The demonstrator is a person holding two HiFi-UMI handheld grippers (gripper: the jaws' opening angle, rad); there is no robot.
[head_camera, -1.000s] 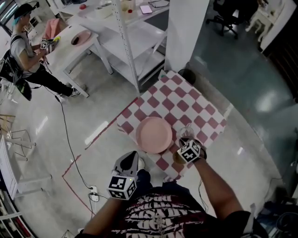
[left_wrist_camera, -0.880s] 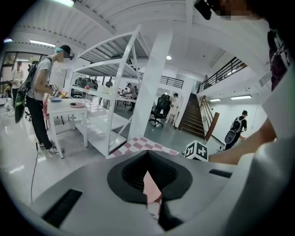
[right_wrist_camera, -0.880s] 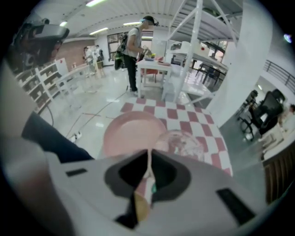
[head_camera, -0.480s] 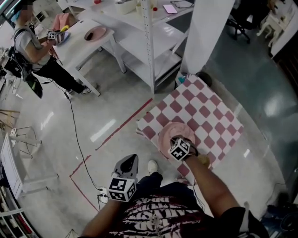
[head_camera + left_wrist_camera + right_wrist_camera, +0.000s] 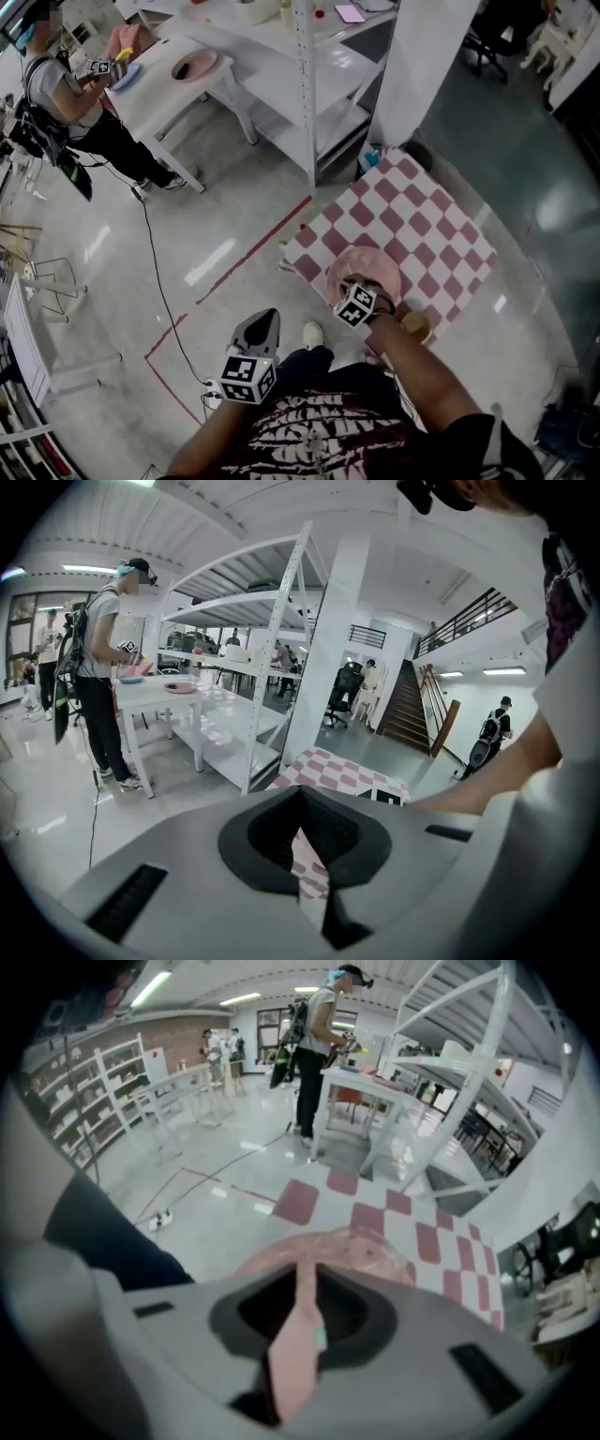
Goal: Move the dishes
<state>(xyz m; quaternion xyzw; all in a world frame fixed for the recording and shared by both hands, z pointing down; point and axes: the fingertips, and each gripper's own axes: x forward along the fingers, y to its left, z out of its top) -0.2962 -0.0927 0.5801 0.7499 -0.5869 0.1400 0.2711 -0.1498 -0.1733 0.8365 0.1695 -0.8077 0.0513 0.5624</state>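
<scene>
Two tools in use. Left tool: nearest, held low beside my body over the floor, tips closed together, nothing between them. Right tool: pointing steeply down over the near edge of the pink plate; its jaws have just been opening and stand a narrow slit apart, with the plate's pink showing through the slit and no pad pressing on it. Plate lies on the checkered tabletop, at its near side. Small tan cup sits just right of my wrist. Far: white rack, white table with another pink dish, a person beside it.
</scene>
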